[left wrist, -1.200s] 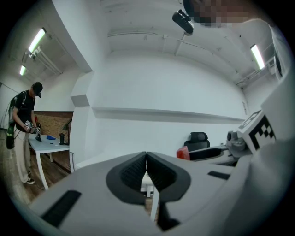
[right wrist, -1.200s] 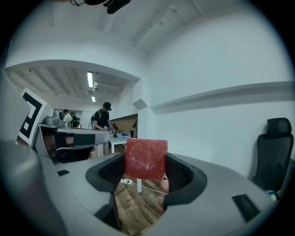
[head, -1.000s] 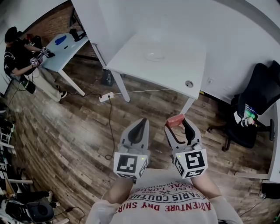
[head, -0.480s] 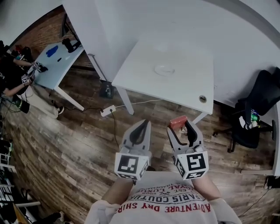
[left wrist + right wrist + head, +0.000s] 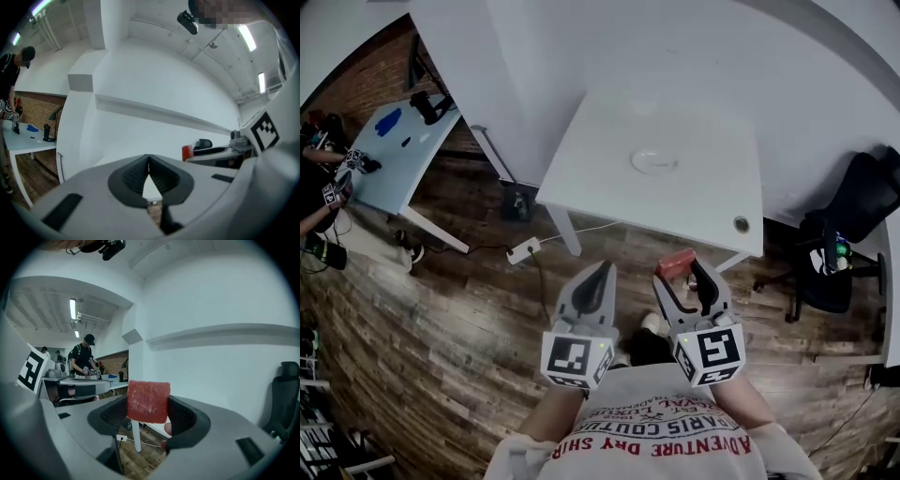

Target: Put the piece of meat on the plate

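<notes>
White plate (image 5: 654,161); meat (image 5: 148,401) in right gripper (image 5: 681,275)

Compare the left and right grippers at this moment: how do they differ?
The left gripper's jaws are shut with nothing between them; the right gripper's jaws clamp the red meat. The left's tips meet in a point; the right's stand apart round the meat. Both point toward the table, over the floor, short of the plate.
</notes>
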